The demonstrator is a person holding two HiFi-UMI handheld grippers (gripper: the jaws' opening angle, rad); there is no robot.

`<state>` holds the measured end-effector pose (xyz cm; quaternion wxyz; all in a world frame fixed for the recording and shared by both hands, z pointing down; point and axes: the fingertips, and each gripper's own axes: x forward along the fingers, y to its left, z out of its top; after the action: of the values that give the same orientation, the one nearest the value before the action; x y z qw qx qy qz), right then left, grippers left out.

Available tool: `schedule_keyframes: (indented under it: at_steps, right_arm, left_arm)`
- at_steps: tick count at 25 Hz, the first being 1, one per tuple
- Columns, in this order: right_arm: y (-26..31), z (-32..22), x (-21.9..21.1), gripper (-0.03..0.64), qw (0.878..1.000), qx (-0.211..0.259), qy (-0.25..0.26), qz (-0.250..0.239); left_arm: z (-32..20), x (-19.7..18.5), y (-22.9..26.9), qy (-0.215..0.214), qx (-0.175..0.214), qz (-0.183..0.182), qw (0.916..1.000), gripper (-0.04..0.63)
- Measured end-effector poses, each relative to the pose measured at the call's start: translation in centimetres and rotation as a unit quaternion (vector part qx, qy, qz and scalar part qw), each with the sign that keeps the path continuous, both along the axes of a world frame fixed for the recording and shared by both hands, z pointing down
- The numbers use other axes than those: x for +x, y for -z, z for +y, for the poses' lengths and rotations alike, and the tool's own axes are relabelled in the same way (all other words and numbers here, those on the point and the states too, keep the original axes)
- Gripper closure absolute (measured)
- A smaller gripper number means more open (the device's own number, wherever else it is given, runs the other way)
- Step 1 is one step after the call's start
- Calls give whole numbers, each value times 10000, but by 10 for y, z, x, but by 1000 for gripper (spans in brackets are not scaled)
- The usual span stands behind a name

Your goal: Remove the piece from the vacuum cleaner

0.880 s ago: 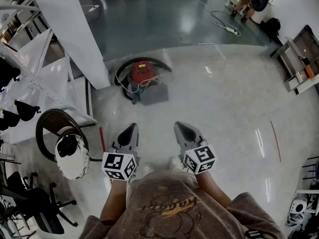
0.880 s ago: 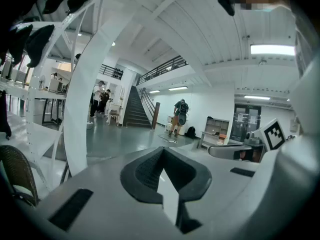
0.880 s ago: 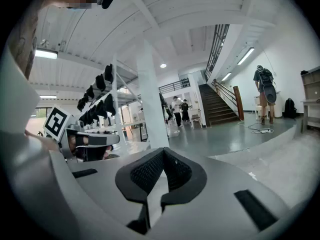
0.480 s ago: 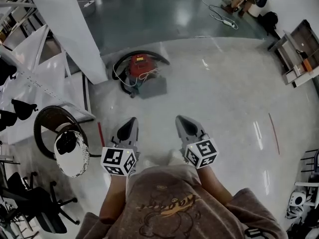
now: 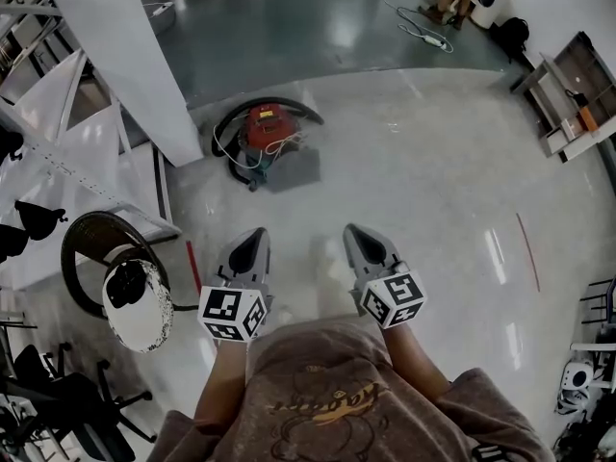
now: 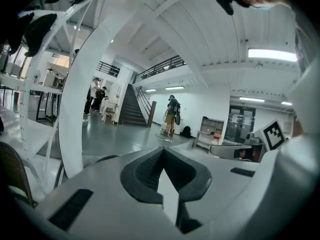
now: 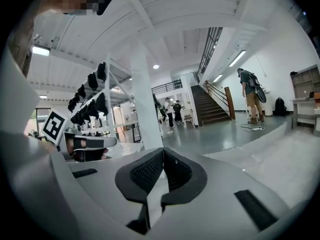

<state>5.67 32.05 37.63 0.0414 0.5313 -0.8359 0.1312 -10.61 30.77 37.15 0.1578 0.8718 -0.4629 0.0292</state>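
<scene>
A red vacuum cleaner [image 5: 267,128] sits on the pale floor ahead of me, with a black hose [image 5: 231,123] curled round it, a white cord on top and a grey flat part [image 5: 294,168] beside it. Both grippers are held level in front of my body, well short of it. My left gripper [image 5: 256,232] is shut with nothing between its jaws; in the left gripper view its dark fingertips [image 6: 163,150] meet. My right gripper [image 5: 350,229] is shut and empty too, fingertips [image 7: 163,151] together.
A broad white slanted column [image 5: 125,56] stands left of the vacuum cleaner. A white rack [image 5: 58,152] and a round black chair [image 5: 101,243] with a white helmet [image 5: 138,301] stand at the left. Shelves [image 5: 568,114] stand at the far right. People [image 6: 171,115] stand far off near a staircase.
The vacuum cleaner has slid slightly up and left in the head view as my head moved. Both grippers keep their places in front of me, shut.
</scene>
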Motion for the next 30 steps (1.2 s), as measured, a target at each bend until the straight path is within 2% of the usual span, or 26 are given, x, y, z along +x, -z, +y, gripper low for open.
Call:
schedule_keyframes:
  at_steps: [8, 17, 25, 30]
  right_arm:
    - [-13, -53, 15, 617, 9999, -96, 46, -17]
    - [-7, -172, 45, 617, 9995, -126, 273, -89]
    - [0, -271, 64, 617, 9962, -136, 853, -115]
    - [-3, -306, 69, 617, 9924, -158, 1221, -73]
  left_arm:
    - [-50, 12, -5, 65, 2, 11, 10000, 592]
    - [-158, 34, 7, 310, -29, -76, 9995, 592]
    - [-242, 55, 13, 760, -160, -137, 9969, 592]
    - [-271, 66, 15, 1014, -135, -131, 9947, 592]
